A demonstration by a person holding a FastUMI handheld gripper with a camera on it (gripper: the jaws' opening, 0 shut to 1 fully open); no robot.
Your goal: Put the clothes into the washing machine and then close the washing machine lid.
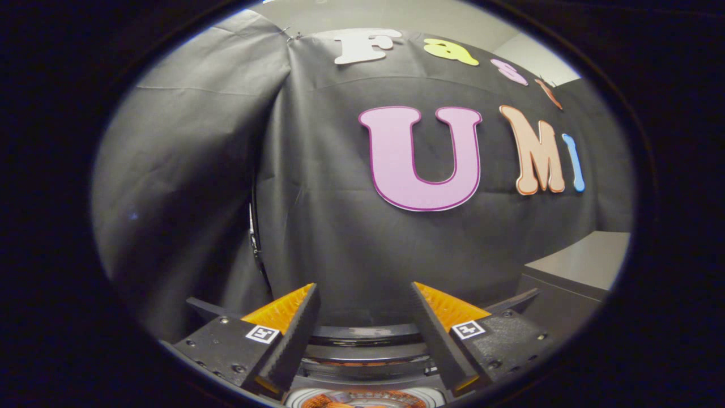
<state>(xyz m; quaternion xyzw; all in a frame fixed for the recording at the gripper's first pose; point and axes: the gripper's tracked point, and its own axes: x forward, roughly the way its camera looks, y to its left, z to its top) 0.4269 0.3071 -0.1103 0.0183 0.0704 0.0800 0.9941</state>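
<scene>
A cloth-walled recording booth: black draped cloth [340, 226], a washing machine [362, 340] below, a grey cabinet [583, 266] alongside.

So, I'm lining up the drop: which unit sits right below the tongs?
The round-rimmed washer, showing between the open tongs, orange inside; the flat grey box stands apart, off to their right.

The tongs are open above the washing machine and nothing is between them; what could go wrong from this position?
1. The tongs are open and hold nothing. No clothes can be seen, so the load may not be inside yet.
2. Only a part of the washing machine shows low between the fingers. The camera faces mostly the black cloth wall, so a move down could hit the rim.
3. The grey cabinet stands close beside the tongs and a sideways swing could hit it.
</scene>
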